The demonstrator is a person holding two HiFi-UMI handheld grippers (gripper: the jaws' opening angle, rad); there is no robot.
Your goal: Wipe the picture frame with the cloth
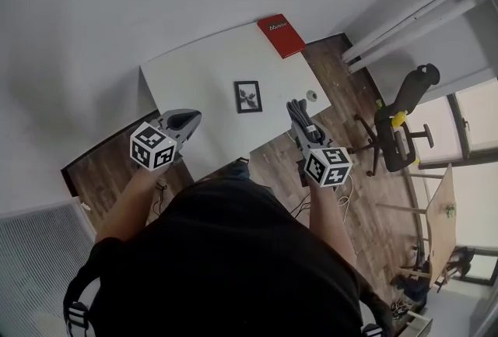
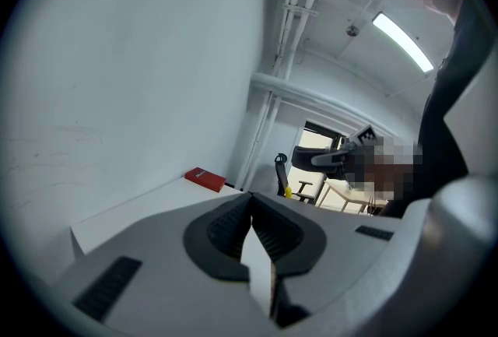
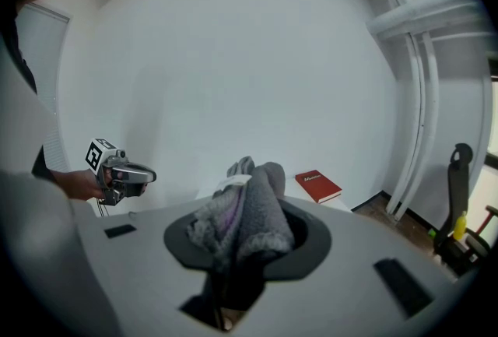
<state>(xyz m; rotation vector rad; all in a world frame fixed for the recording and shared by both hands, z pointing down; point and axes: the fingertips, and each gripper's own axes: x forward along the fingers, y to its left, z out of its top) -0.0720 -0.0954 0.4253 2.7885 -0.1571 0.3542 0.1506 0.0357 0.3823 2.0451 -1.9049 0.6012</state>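
A small black picture frame point(image 1: 247, 96) lies flat in the middle of the white table point(image 1: 194, 71). My right gripper point(image 1: 296, 111) hovers at the table's near right edge, just right of the frame, shut on a bunched grey cloth point(image 3: 250, 220) that bulges out of its jaws. To the frame's left, over the table's near left corner, my left gripper point(image 1: 185, 122) is held with its jaws shut and empty point(image 2: 250, 201). Neither gripper view shows the frame.
A red book point(image 1: 281, 35) lies at the table's far right corner. A small round object point(image 1: 312, 96) sits by the right edge. A black office chair point(image 1: 401, 125) stands on the wooden floor to the right. A white wall rises behind the table.
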